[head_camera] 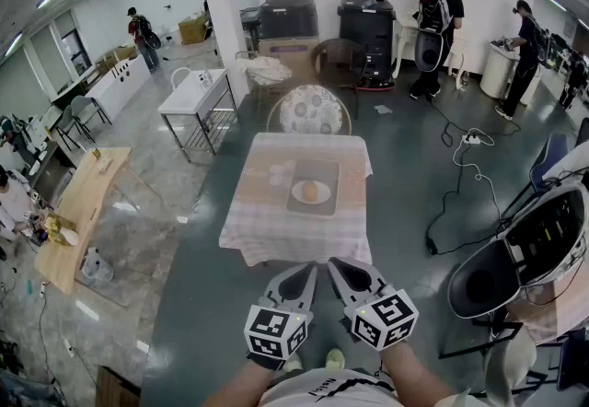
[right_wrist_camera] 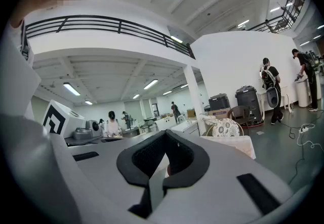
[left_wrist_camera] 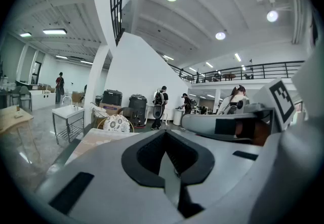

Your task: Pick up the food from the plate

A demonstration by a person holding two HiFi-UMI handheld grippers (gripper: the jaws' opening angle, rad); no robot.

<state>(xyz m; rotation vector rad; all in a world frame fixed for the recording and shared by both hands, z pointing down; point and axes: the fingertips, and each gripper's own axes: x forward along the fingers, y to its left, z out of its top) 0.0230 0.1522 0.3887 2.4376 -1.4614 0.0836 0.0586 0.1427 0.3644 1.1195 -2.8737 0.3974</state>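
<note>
A round orange piece of food (head_camera: pixel 312 191) lies on a white plate (head_camera: pixel 298 196), which sits on a dark tray (head_camera: pixel 317 168). The tray rests on a small table with a pale checked cloth (head_camera: pixel 267 226). Both grippers hang side by side in front of the table's near edge, well short of the plate. My left gripper (head_camera: pixel 306 271) is shut and holds nothing, and so is my right gripper (head_camera: pixel 339 265). In the left gripper view the jaws (left_wrist_camera: pixel 165 135) meet, with the table's corner (left_wrist_camera: pixel 96 139) beyond. The right gripper view shows its jaws (right_wrist_camera: pixel 165 135) together.
A chair with a patterned round back (head_camera: pixel 311 110) stands behind the table. A white metal stand (head_camera: pixel 193 92) is at the back left and a wooden table (head_camera: pixel 83 203) at the far left. Cables (head_camera: pixel 460 166) cross the floor at right, near a black seat (head_camera: pixel 515 258). People stand at the back.
</note>
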